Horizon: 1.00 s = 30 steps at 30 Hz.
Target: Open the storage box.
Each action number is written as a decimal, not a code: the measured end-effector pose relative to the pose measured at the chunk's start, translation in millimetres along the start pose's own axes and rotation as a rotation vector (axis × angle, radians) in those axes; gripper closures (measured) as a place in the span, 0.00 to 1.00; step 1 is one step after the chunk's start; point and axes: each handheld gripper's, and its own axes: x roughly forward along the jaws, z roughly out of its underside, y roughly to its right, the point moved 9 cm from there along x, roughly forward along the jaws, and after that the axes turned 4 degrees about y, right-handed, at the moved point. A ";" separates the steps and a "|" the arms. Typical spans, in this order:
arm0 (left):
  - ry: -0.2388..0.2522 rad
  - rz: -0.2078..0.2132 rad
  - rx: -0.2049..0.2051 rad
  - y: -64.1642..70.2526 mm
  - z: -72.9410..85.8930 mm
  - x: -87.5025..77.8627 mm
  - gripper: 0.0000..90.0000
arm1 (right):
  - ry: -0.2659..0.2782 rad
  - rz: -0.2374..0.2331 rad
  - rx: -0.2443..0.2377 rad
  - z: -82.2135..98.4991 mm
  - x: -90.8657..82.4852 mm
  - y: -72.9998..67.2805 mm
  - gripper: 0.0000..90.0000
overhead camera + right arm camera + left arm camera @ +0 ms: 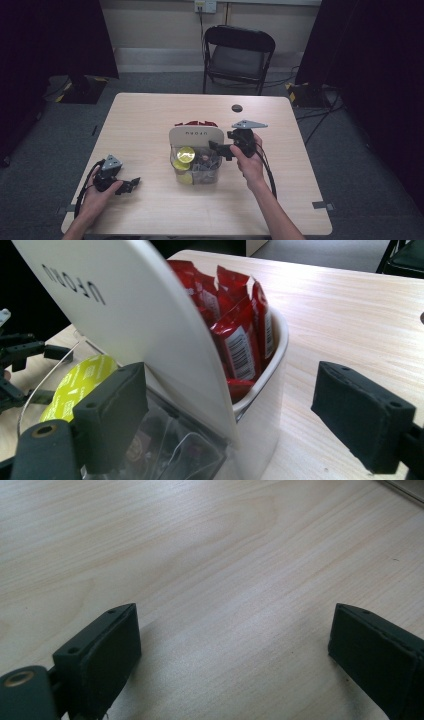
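Observation:
A white holder (195, 135) with a tall rounded divider (135, 315) stands mid-table. Red sachets (235, 335) fill its far compartment; its clear front section (196, 167) holds round yellow-lidded capsules (186, 154) and darker items. My right gripper (218, 148) hovers at the holder's right side, open, its jaws straddling the divider's edge and the white rim (272, 355) without touching. One pad (117, 415) sits before the clear section, the other over bare table. My left gripper (131, 184) rests low over the table (225, 555) at the near left, open and empty.
A small dark round disc (237, 108) lies on the table behind the holder. A black folding chair (237, 55) stands beyond the far edge. Cables trail from both grippers toward the near edge. Dark curtains flank the room.

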 end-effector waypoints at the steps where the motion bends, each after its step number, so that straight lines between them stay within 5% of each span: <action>1: -0.002 -0.002 0.002 -0.3 0.1 -0.2 0.07 | 0.003 0.003 0.003 -0.7 0.6 0.8 0.16; 10: 0.006 -0.012 -0.018 -1.7 -0.7 -3.4 0.18 | 0.000 0.000 0.004 -2.2 1.9 2.4 0.15; 16: -0.004 0.020 -0.032 2.2 -1.6 -6.9 0.18 | 0.000 0.006 0.007 -1.8 1.3 2.6 0.15; 19: 0.025 0.040 -0.059 5.3 -7.1 -10.2 0.19 | -0.005 0.010 0.004 -0.8 0.8 2.9 0.16; 30: 0.107 0.078 -0.035 17.0 -32.4 -18.6 0.20 | -0.011 0.003 0.012 -0.1 1.2 3.7 0.15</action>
